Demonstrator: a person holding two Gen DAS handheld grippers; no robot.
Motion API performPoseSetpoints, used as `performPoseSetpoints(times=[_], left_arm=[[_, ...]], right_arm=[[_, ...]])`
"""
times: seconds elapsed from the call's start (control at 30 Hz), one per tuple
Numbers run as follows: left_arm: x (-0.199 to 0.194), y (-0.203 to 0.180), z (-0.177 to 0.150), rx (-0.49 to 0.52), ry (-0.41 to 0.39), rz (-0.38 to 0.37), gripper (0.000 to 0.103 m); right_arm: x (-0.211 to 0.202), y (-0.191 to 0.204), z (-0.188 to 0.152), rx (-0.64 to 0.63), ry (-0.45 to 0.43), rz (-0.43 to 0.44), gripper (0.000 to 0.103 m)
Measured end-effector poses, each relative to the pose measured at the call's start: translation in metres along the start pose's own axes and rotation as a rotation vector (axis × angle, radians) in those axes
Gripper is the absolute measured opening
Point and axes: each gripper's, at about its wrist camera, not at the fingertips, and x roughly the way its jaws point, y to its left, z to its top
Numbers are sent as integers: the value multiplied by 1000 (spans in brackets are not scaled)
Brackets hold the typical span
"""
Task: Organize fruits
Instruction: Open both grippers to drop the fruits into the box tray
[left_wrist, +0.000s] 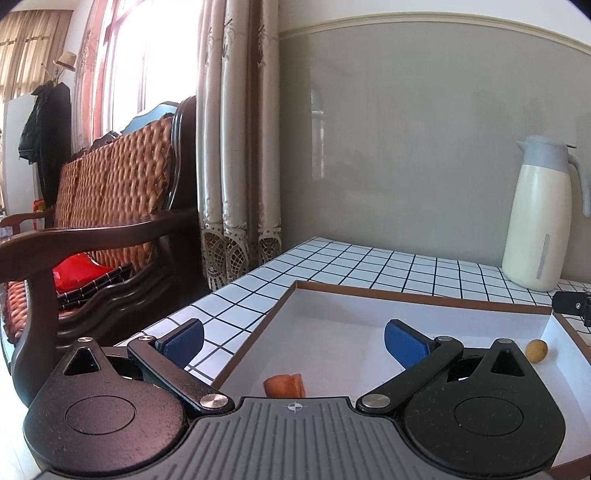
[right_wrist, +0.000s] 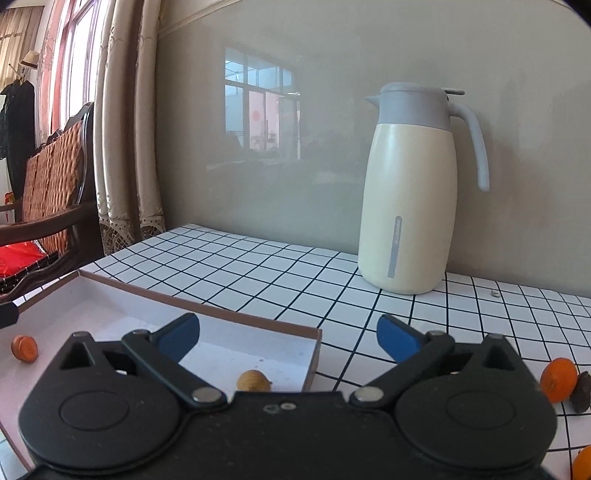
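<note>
In the left wrist view, the left gripper was seen spread wide with nothing between its blue pads, above the shallow white cardboard tray with a brown rim on the white black-gridded tablecloth. A small orange fruit piece and a small round tan fruit lay in the tray, well apart.

In the right wrist view, the right gripper was likewise spread wide and empty. An orange fruit and a dark fruit were seen touching on the cloth outside the tray, near a cream thermos jug with a grey lid.
</note>
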Motion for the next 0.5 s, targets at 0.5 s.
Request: performPoseSetpoints(times=[0.5], left_arm=[[-43, -19, 2, 17, -82, -47, 103]], right_arm=[[-75, 0, -13, -61, -162, -91, 97]])
